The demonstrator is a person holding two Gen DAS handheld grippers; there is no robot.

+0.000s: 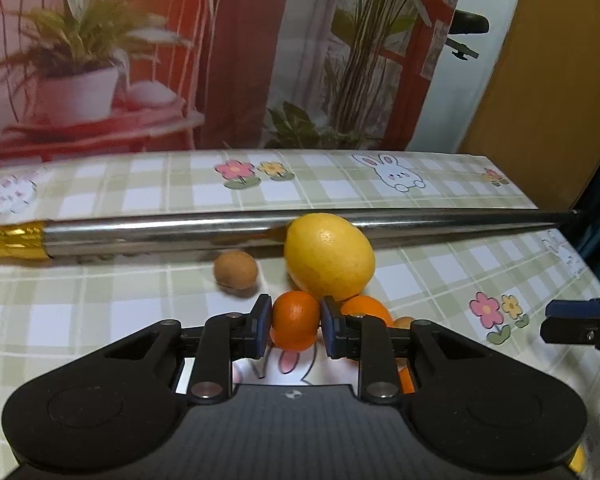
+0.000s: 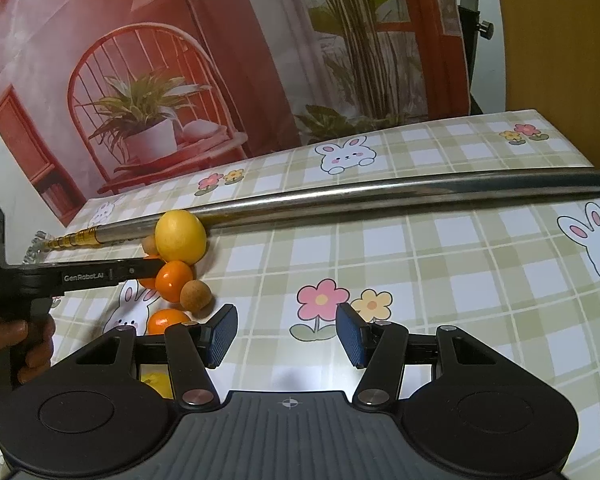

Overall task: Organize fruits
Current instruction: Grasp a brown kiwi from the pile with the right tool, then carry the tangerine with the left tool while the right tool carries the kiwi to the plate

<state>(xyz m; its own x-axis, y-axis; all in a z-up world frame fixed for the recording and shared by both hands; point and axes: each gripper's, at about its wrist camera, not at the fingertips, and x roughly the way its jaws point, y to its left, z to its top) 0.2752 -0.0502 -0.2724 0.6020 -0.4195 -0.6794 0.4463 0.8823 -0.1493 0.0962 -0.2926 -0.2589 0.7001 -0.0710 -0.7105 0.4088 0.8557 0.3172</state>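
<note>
Left hand-held gripper (image 1: 295, 322) pinches a round, glossy mandarin (image 1: 295, 320); right hand-held gripper (image 2: 286, 334) spread.

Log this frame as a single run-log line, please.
left gripper: shut on small orange | right gripper: open, empty | lemon: against metal rod | stage: pick

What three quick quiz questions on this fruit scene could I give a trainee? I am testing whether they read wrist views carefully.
1. True or false: the left hand-held gripper is shut on a small orange.
2. What lies between the pads of the right hand-held gripper? A) a lemon B) nothing but tablecloth C) a brown fruit
3. Fill in: the big yellow lemon rests against a long ____ tube.

Key: 1 true; 2 B; 3 metal.
</note>
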